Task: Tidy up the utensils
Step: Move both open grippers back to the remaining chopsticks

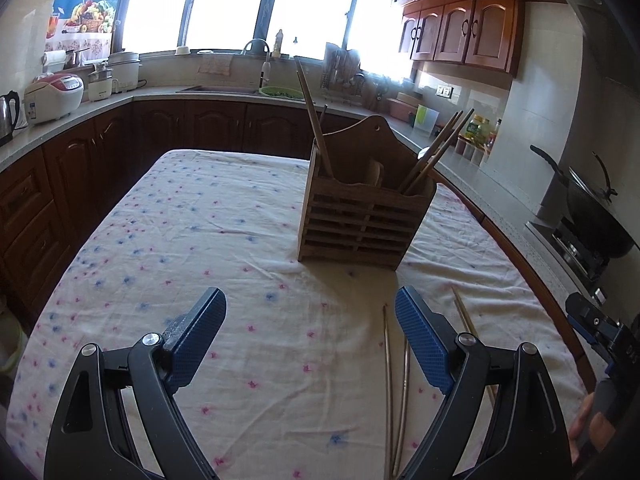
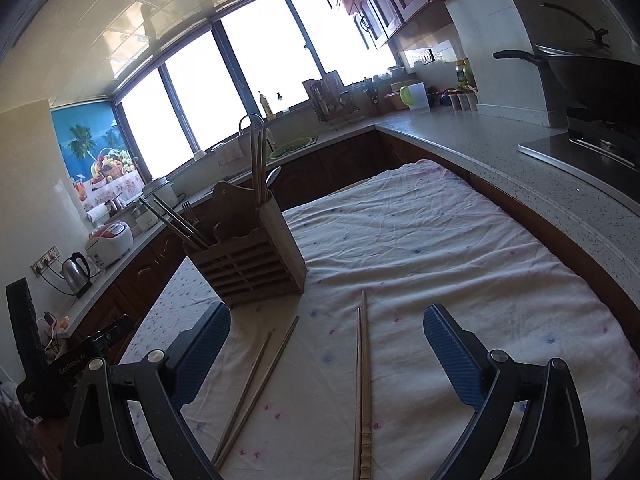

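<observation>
A wooden slatted utensil holder [image 1: 356, 224] stands on the floral tablecloth; it also shows in the right wrist view [image 2: 248, 264]. Chopsticks lean out of its compartments at both ends [image 1: 316, 120], with a fork and a spoon [image 2: 274, 178] among them. Two pairs of chopsticks lie loose on the cloth: a metal pair [image 2: 256, 388] and a wooden pair [image 2: 363, 380]. The metal pair lies beside my left gripper's right finger [image 1: 388, 380]. My left gripper [image 1: 310, 300] is open and empty above the cloth. My right gripper [image 2: 326, 320] is open and empty, with the wooden pair between its fingers.
The table [image 1: 180, 220] is ringed by kitchen counters [image 2: 480, 148]. A wok on a stove [image 2: 592, 80] is at the right. A rice cooker [image 1: 52, 96] and kettle [image 2: 76, 272] stand on the left counter. The sink [image 1: 224, 89] is under the window.
</observation>
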The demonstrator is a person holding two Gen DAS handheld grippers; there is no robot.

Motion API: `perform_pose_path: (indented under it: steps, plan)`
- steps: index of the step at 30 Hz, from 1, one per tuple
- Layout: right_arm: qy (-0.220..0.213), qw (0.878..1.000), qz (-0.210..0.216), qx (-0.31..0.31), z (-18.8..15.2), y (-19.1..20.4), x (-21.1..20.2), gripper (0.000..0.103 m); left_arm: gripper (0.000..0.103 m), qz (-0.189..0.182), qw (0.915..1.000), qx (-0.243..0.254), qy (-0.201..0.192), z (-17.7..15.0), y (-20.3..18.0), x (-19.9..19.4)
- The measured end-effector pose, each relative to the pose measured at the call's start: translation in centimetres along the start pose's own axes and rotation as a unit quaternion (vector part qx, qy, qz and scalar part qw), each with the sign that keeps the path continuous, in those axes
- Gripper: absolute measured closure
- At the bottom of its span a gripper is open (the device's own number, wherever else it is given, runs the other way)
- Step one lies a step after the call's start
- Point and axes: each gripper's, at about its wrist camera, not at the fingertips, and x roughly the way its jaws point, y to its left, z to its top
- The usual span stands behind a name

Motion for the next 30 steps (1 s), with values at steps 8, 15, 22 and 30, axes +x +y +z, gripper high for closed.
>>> perform_pose_path:
  steps: [8, 15, 22, 30]
  plan:
    - [0.02, 1.0, -0.018, -0.004, -0.4, -0.8, 1.1, 0.011, 0.014, 0.001, 0.9992, 0.021, 0.034, -0.7, -1.1, 1.9]
    - [0.065, 0.998, -0.025, -0.003, -0.8, -1.6, 3.5, 0.042, 0.019, -0.003, 0.9973, 0.039, 0.062, -1.3, -2.0, 3.6]
    - [0.107, 0.993, -0.036, -0.028, -1.0, -1.5, 6.1, 0.06, 0.037, -0.022, 0.992, 0.06, 0.109, -1.7, -3.6, 6.8]
    - [0.162, 0.984, -0.047, -0.064, -0.8, -1.8, 10.5, 0.077, 0.053, -0.045, 0.9827, 0.097, 0.152, -1.9, -6.1, 10.0]
